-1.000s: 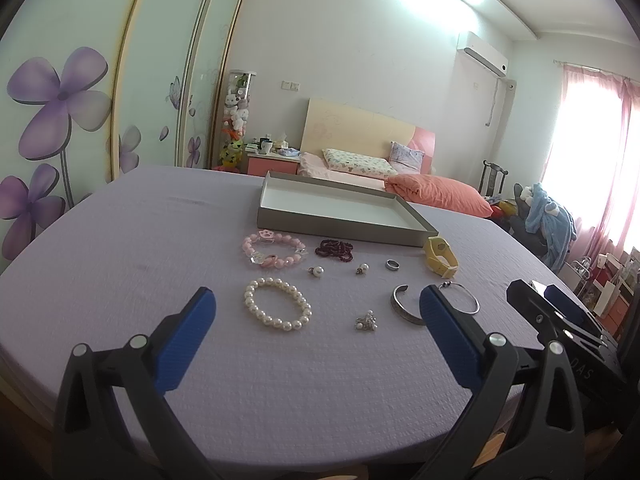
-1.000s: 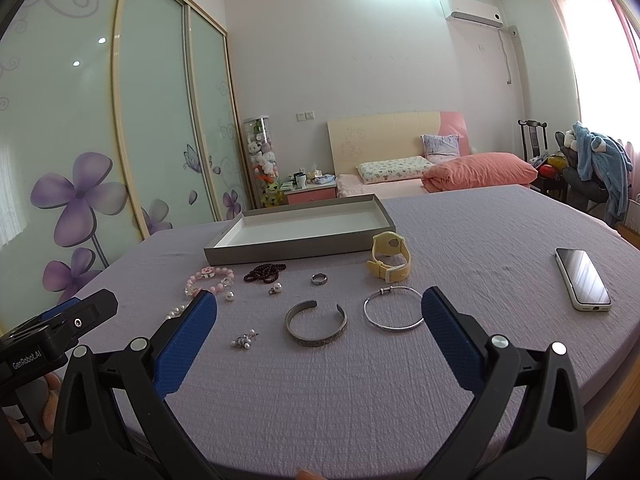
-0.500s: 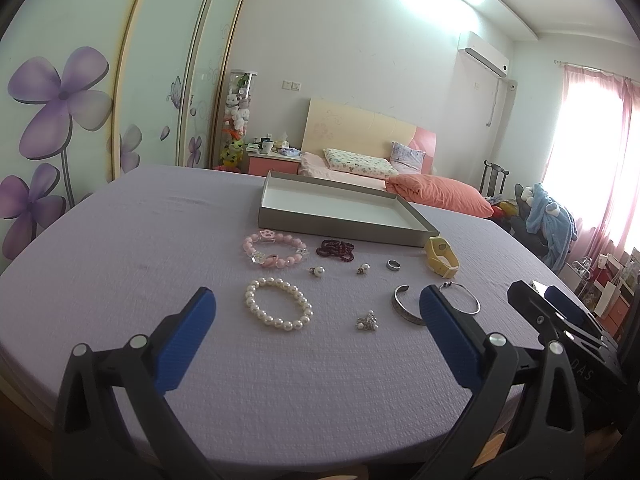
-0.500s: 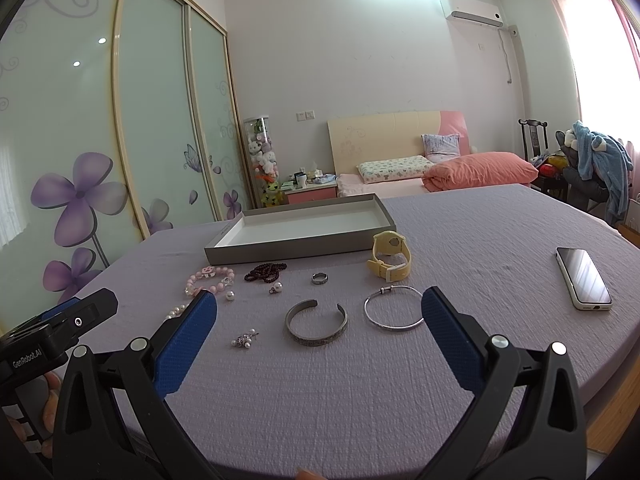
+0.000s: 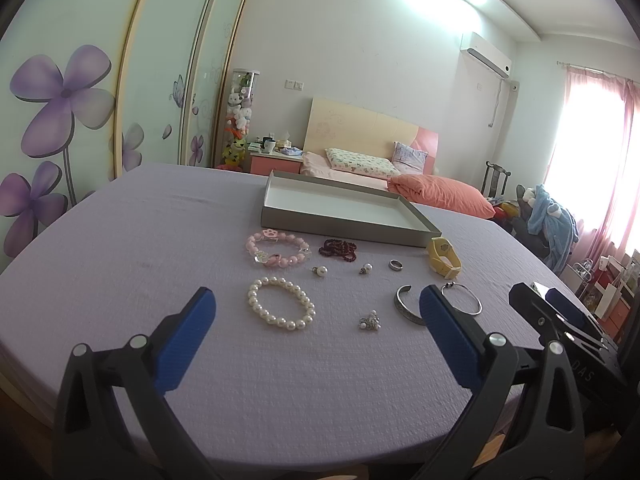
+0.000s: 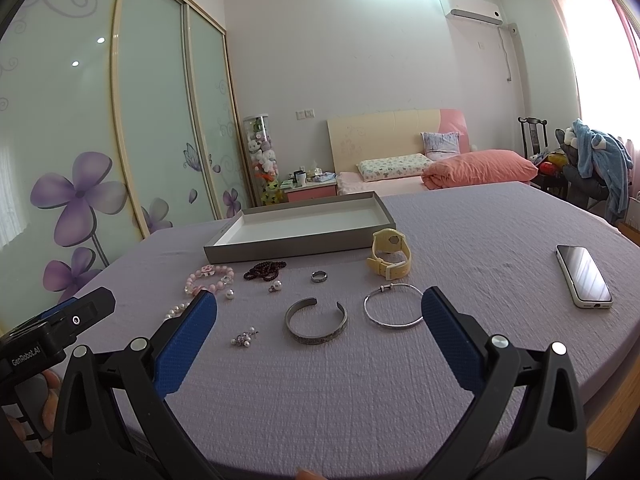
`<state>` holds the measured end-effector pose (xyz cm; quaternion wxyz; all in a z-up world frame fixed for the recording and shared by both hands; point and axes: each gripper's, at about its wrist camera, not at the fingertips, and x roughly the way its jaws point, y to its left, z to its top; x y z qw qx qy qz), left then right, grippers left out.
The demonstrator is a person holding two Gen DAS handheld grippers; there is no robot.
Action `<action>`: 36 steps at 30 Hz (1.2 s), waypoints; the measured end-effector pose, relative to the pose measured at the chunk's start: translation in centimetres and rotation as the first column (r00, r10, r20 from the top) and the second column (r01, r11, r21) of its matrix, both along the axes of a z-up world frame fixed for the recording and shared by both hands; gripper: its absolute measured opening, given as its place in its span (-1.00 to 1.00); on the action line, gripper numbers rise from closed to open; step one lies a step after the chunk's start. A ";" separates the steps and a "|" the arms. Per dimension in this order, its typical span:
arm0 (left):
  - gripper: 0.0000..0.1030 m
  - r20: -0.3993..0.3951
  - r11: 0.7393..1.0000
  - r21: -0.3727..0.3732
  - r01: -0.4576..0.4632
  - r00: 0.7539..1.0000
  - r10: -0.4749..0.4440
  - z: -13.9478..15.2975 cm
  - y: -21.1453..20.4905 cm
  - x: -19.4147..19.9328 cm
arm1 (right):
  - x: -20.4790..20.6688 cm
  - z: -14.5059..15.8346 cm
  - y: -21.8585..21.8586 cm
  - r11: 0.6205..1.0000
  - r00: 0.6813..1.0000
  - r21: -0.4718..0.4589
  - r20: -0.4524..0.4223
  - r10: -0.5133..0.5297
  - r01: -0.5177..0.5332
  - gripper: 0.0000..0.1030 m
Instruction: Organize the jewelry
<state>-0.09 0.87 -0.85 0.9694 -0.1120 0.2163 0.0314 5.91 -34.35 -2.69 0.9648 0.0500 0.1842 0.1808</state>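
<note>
Silver and pearl pieces lie loose on the lilac-covered counter (image 5: 120,248), all short of the grey tray (image 5: 344,216), which stands empty at the far side. Both tongs hover spread wide, gripping nothing. The left tongs (image 5: 316,320) face the pearl bracelet (image 5: 281,309), which lies flat just ahead between their tips; the right tongs (image 6: 320,320) face the silver cuff (image 6: 316,322) and thin bangle (image 6: 394,306). Each likely takes its nearest piece.
</note>
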 end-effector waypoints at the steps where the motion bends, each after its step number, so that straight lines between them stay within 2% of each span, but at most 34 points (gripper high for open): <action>1: 0.97 -0.001 1.000 0.000 -0.001 1.000 0.001 0.0 0.0 0.0 | -0.1 0.1 -0.1 1.000 1.000 0.000 0.000 0.000 0.000 0.97; 12: 0.97 -0.018 1.000 0.002 -0.006 1.000 0.006 -0.3 0.1 0.4 | 0.5 -0.6 -0.2 1.000 1.000 -0.008 -0.016 -0.004 0.004 0.97; 19: 0.97 -0.075 1.000 -0.004 -0.030 0.997 0.029 -1.1 0.6 1.5 | 3.3 -1.8 -1.0 0.999 0.990 -0.030 -0.137 -0.029 0.025 0.97; 22: 0.97 -0.108 0.999 -0.019 -0.036 0.994 0.033 -1.6 1.2 2.2 | 5.2 -2.7 -1.5 0.997 0.971 -0.055 -0.232 -0.056 0.045 0.97; 26: 0.97 -0.145 0.999 -0.039 -0.035 0.989 0.029 -2.3 2.1 3.2 | 7.9 -4.3 -2.2 0.995 0.928 -0.081 -0.362 -0.087 0.062 0.97; 30: 0.97 -0.177 0.999 -0.032 -0.037 0.984 0.031 -2.9 2.7 4.2 | 9.9 -5.3 -2.8 0.986 0.893 -0.145 -0.429 -0.137 0.081 0.97; 36: 0.97 -0.214 0.999 -0.015 -0.033 0.977 0.029 -3.4 3.1 5.4 | 11.5 -6.3 -2.3 0.973 0.859 -0.222 -0.485 -0.167 0.063 0.97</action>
